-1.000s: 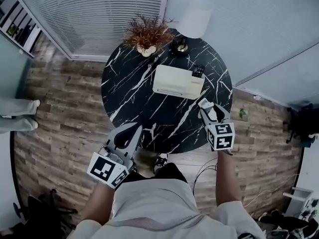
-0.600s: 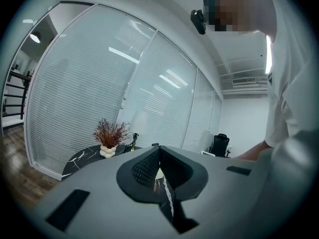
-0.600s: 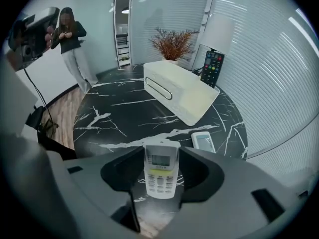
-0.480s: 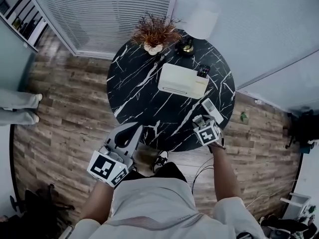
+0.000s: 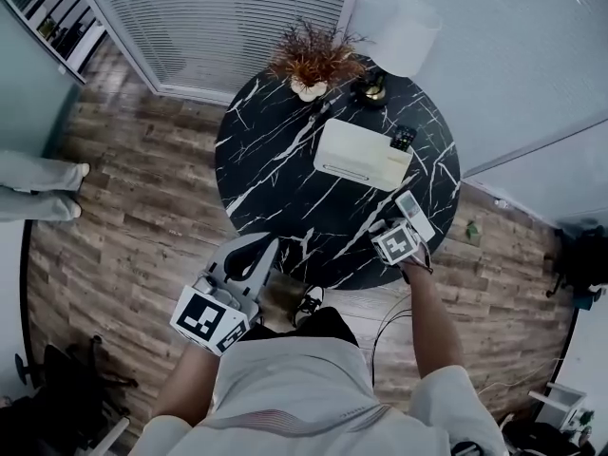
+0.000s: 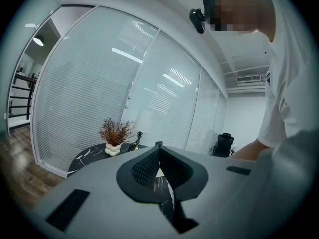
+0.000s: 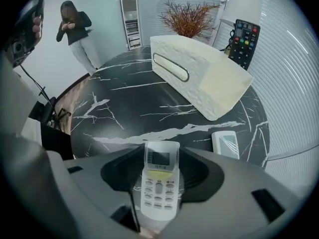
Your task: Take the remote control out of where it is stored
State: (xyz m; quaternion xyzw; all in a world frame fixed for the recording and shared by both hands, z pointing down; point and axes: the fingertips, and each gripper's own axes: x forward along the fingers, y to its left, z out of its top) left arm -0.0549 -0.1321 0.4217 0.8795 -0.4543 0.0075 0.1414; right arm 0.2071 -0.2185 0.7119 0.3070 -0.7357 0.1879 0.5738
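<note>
The right gripper [image 7: 162, 156] is clamping the white rectangular remote control [image 7: 159, 190], holding it over the round black marbled surface [image 7: 129, 108], near a small white plastic holder [image 7: 225, 143]. The left gripper [image 6: 158, 147] is hovering closed and empty beside the surface's near edge.

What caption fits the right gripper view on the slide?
Right gripper holds a white remote in its jaws over a black marble table, cream box beyond.
</note>
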